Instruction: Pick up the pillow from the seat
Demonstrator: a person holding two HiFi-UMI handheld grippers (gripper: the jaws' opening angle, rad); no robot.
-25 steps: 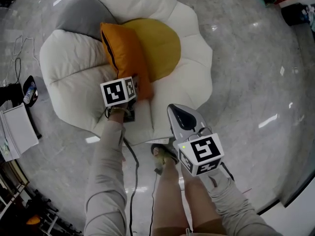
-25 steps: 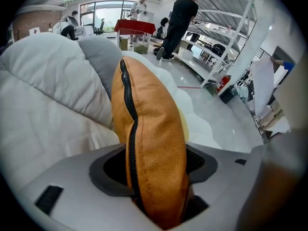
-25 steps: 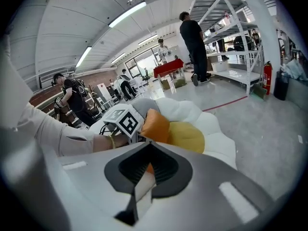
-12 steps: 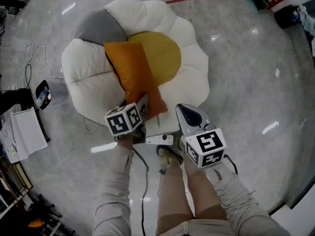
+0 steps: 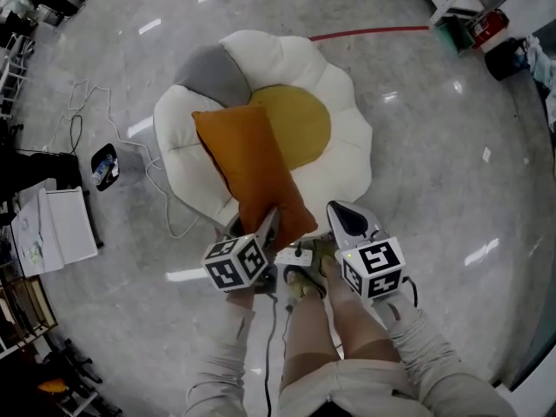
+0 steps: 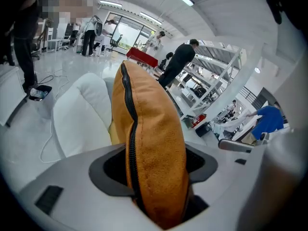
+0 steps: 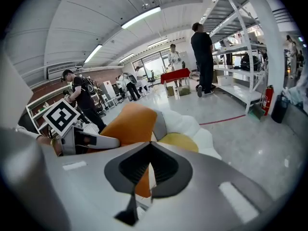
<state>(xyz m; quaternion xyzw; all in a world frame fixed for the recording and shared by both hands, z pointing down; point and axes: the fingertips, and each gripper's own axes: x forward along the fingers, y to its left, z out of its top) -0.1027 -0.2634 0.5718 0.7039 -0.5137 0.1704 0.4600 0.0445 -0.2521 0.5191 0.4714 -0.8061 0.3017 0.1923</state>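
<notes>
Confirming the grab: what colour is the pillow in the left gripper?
The pillow is burnt orange with a dark zipper; the left gripper view shows it best.

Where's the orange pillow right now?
In the head view the orange pillow is centre-left, its near end clamped in the left gripper, stretching over the flower-shaped seat beside its yellow centre.

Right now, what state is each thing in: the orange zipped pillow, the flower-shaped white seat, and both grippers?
Orange zipped pillow: zip closed, near end clamped, far end over the seat.
Flower-shaped white seat: resting on the floor, pillow partly over it.
Left gripper: shut on the pillow.
Right gripper: shut, empty.
</notes>
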